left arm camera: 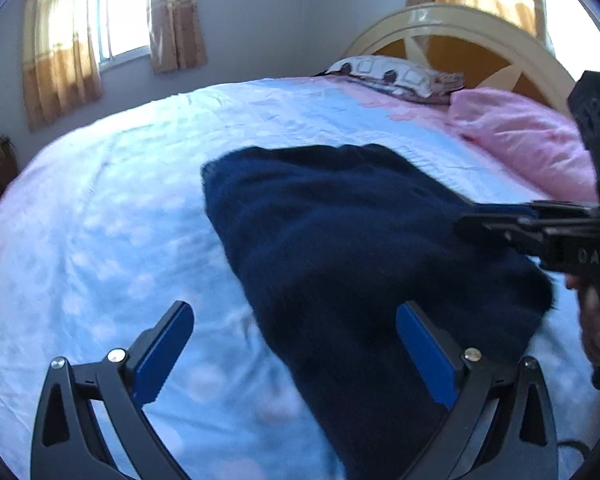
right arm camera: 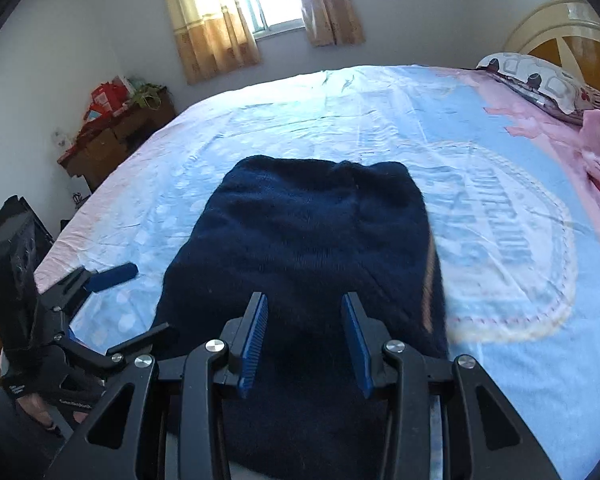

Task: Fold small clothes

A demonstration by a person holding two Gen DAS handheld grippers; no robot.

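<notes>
Nearest the left wrist camera, the left gripper (left arm camera: 294, 344) has its jaws spread wide and released, one blue pad over the pale blue sheet (left arm camera: 100, 240) and the other over the near left edge of the dark navy garment (left arm camera: 340, 240), gripping nothing. From the right wrist camera, the right gripper (right arm camera: 304, 340) has its jaws part-way apart, straddling the near edge of the same garment (right arm camera: 300, 232); the cloth runs under and between the pads, but whether they touch it I cannot tell. That garment lies flattened on the sheet (right arm camera: 500, 380), stretching from the near edge of the bed toward its middle. Only the right view shows the left gripper (right arm camera: 112, 300) from the side, at the near left beside the garment, and a large round printed emblem (right arm camera: 512, 256) on the sheet to the right of it. Only the left view shows the right gripper (left arm camera: 484, 222) side-on at the right, its tips at the garment's right edge. Farther off, both views show a patterned pillow (left arm camera: 396, 74) by the curved headboard (left arm camera: 460, 32), and curtains (right arm camera: 212, 20) at a window. A cluttered wooden cabinet (right arm camera: 112, 132) at far left appears clearly only in the right view.
</notes>
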